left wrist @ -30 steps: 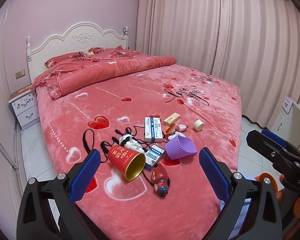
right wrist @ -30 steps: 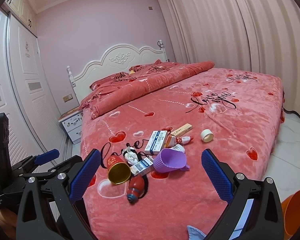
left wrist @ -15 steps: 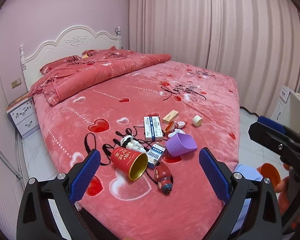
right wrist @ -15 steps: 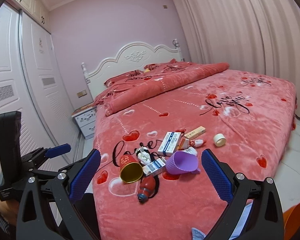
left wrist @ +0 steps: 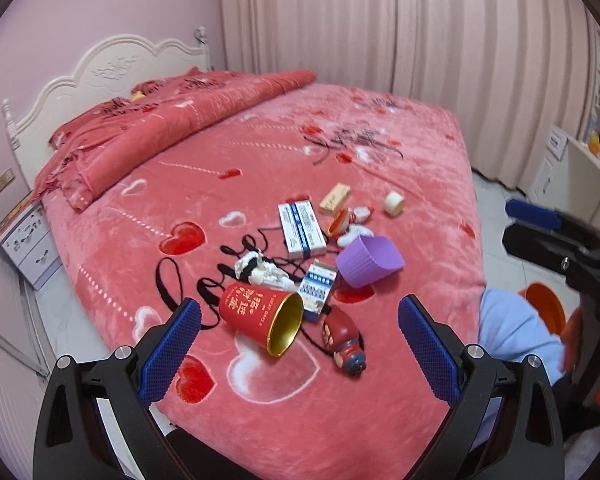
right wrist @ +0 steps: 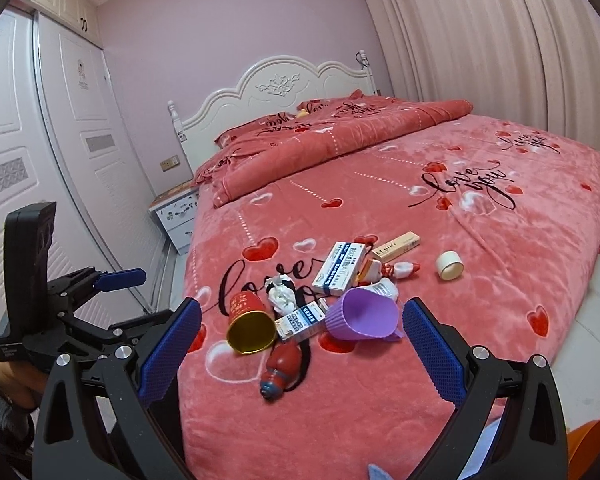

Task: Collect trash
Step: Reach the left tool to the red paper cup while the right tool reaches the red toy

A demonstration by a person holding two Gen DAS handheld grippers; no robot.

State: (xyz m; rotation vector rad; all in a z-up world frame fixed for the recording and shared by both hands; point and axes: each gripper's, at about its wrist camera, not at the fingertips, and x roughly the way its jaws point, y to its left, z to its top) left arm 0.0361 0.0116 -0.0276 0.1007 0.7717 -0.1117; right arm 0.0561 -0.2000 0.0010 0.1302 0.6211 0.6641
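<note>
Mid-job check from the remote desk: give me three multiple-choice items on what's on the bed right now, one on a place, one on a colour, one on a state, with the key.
1. Where does the purple cup lie?
A. on the nightstand
B. on the bed, in the trash pile
C. on the floor

2. What colour is the inside of the red cup?
A. gold
B. white
C. black

3. How do the left gripper and right gripper stand?
A. both open and empty
B. left shut on a box
C. right shut on the purple cup

Key: 1 B, it lies on its side on the blanket beside the small box; 2 A, its open mouth shows gold; 3 A, the blue pads stand wide apart with nothing between them.
</note>
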